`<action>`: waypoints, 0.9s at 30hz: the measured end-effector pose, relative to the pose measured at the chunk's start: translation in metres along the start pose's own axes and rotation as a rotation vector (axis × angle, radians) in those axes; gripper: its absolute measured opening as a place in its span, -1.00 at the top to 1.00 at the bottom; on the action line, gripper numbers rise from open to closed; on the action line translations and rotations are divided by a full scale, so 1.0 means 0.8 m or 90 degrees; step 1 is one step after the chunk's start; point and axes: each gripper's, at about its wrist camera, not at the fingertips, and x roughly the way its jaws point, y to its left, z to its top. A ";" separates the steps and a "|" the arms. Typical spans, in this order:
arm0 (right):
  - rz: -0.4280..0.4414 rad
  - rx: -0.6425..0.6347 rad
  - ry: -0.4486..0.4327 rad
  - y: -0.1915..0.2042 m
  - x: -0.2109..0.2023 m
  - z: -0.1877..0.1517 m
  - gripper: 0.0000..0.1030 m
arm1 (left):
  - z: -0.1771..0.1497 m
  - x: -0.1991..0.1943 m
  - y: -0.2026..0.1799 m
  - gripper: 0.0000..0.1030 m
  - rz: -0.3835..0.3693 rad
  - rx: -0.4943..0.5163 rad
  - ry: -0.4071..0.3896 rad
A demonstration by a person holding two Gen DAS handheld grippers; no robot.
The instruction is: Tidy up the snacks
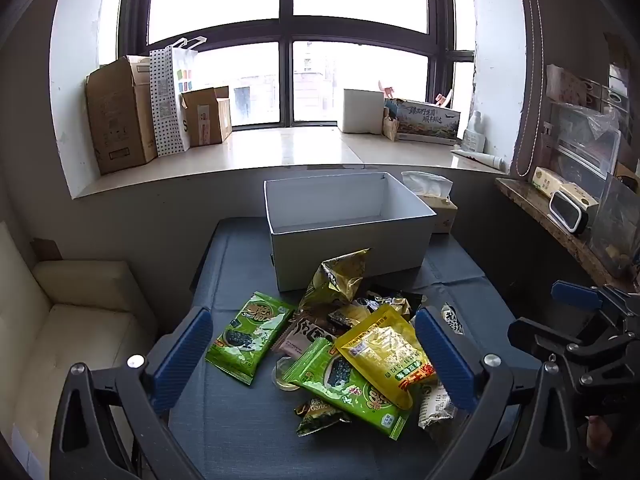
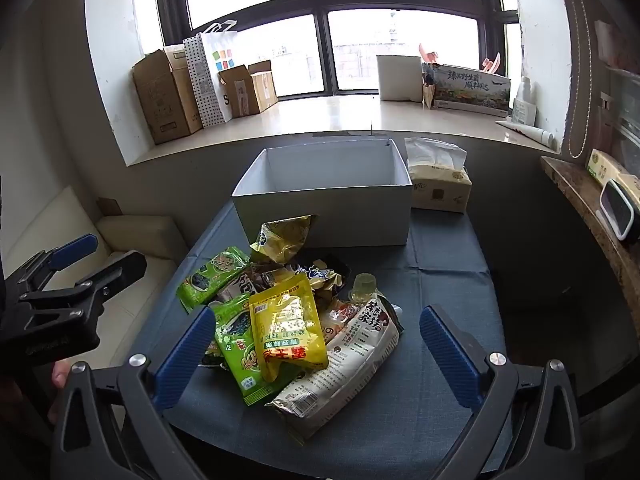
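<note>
Both wrists overhead, windowward — shared snack pile (image 1: 340, 336)

This looks like a lived-in room of a home or small flat, used partly for storage. Ahead of the jaws, past a small table under a dark blue cloth (image 1: 240, 420), a deep window sill (image 1: 260, 148) runs below a large dark-framed window (image 1: 286, 40). On the sill stand opened cardboard boxes (image 1: 120, 116), a dotted paper shopping bag (image 1: 170, 100) and a printed gift carton (image 1: 428, 120). Left of the jaws sits a cream cushioned sofa (image 1: 72, 320). To the right, a stone-topped ledge (image 2: 580, 188) carries small household clutter, and a tissue pack (image 2: 438, 176) rests on the table.
</note>
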 end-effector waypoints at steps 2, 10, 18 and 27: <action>0.000 0.000 -0.007 0.000 -0.001 0.000 -1.00 | 0.000 0.000 0.000 -1.00 -0.001 0.003 -0.004; 0.000 0.000 -0.003 0.000 0.000 0.001 -1.00 | 0.013 -0.011 0.001 -1.00 -0.008 -0.002 0.003; -0.001 -0.002 -0.005 0.000 -0.001 0.000 -1.00 | 0.003 -0.007 0.001 -1.00 -0.015 -0.002 -0.003; -0.002 0.000 0.000 -0.001 0.002 -0.002 -1.00 | 0.002 -0.008 0.000 -1.00 -0.039 -0.008 0.009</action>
